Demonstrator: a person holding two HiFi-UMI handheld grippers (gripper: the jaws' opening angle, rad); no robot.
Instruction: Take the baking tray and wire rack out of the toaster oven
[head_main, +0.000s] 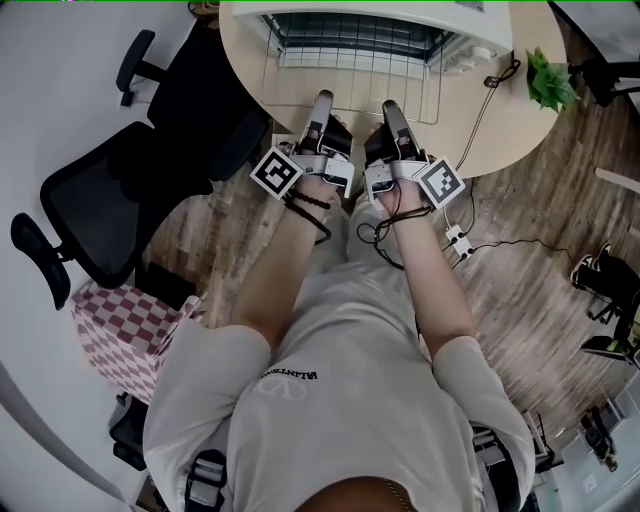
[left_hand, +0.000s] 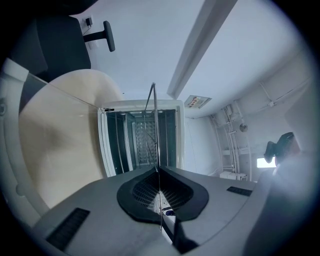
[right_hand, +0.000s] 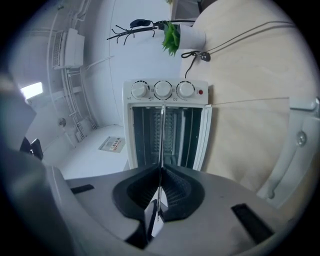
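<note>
Both left gripper (head_main: 322, 98) and right gripper (head_main: 389, 106) pinch wire rack (head_main: 350, 58)

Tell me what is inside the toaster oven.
Toaster oven is open: dark cavity, bars along its walls, wire rack edge-on across the opening. The rack covers the middle; whether a tray is inside cannot be told.

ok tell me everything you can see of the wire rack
The wire rack is a thin, bare metal grid with a rectangular frame, held about level above the pale table. The left gripper and right gripper are each shut on its near edge, side by side. Its far end reaches the open toaster oven; whether it's fully out I can't tell.
</note>
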